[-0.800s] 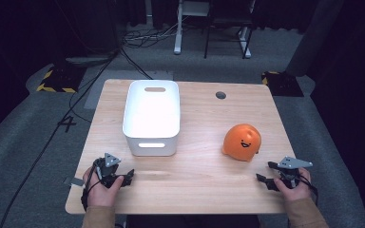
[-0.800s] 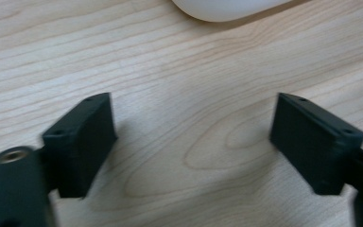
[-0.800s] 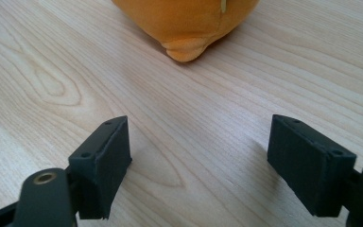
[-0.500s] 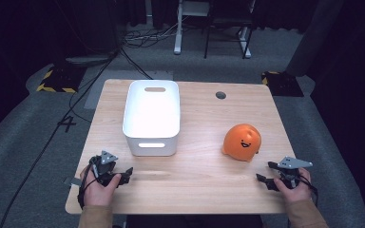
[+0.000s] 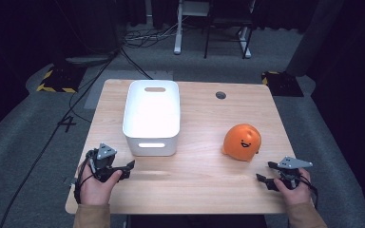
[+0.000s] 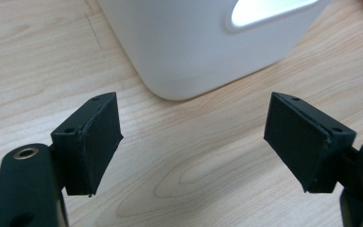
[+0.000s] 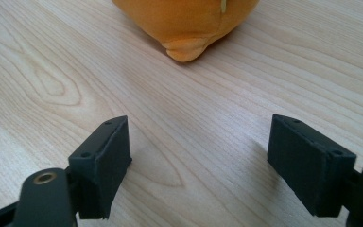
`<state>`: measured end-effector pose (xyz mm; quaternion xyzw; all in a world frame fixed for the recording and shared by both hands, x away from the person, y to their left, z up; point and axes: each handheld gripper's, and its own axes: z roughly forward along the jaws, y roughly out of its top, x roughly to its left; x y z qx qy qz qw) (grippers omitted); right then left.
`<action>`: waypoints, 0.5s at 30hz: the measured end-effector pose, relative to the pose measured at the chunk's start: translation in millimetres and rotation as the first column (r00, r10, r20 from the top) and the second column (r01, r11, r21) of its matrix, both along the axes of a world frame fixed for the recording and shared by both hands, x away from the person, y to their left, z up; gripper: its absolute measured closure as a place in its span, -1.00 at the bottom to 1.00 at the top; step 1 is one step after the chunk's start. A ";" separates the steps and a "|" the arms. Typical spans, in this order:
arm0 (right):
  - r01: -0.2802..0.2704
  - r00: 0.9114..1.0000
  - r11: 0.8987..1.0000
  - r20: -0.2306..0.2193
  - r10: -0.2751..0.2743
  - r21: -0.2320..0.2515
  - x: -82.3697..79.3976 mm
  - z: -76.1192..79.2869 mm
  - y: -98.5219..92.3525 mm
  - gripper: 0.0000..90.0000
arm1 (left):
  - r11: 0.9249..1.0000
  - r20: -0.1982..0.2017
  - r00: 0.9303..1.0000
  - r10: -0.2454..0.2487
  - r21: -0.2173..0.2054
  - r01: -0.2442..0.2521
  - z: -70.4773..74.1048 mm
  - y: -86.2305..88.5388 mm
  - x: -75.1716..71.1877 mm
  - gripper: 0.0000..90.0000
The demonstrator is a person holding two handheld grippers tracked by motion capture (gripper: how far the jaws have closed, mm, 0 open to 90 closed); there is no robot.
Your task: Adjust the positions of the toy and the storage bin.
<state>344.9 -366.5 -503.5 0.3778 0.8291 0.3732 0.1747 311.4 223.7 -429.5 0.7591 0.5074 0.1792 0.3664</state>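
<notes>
A white plastic bin (image 5: 166, 141) with slot handles stands on the left half of the wooden table (image 5: 199, 118). An orange plush toy with a smiling face (image 5: 241, 141) sits on the right half. My left gripper (image 5: 126, 168) lies near the front left edge, just in front of the bin's near left corner, open with nothing between its jaws. In the left gripper view, the left gripper (image 6: 191, 137) faces the bin's rounded corner (image 6: 194, 42). My right gripper (image 5: 264, 172) rests at the front right, open and empty. The right gripper view has the right gripper (image 7: 198, 151) pointing at the toy's underside (image 7: 189, 23).
A dark cable grommet (image 5: 221, 95) sits in the table near its far edge. Beyond the table, cables (image 5: 138, 40) run over the grey floor and white furniture legs (image 5: 177, 28) stand. Bare wood lies between the bin and the toy.
The left hand has shifted slightly, and its gripper now points a little more toward the bin. The right hand has stayed still.
</notes>
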 end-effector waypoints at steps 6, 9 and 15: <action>0.000 1.000 1.000 0.000 0.000 0.001 0.0 0.0 0.0 -0.50 | 0.999 0.062 0.998 0.015 -0.045 -0.012 17.1 2.5 -2.5 -0.53; 0.000 1.000 1.000 0.000 0.000 0.000 0.0 0.0 0.0 -0.50 | 0.994 0.113 0.993 0.036 -0.105 -0.024 25.8 3.5 -4.8 -0.50; 0.000 1.000 1.000 0.000 0.000 0.000 0.0 0.0 0.0 -0.50 | 0.987 0.170 0.985 0.037 -0.163 -0.009 40.6 3.7 -3.4 -0.50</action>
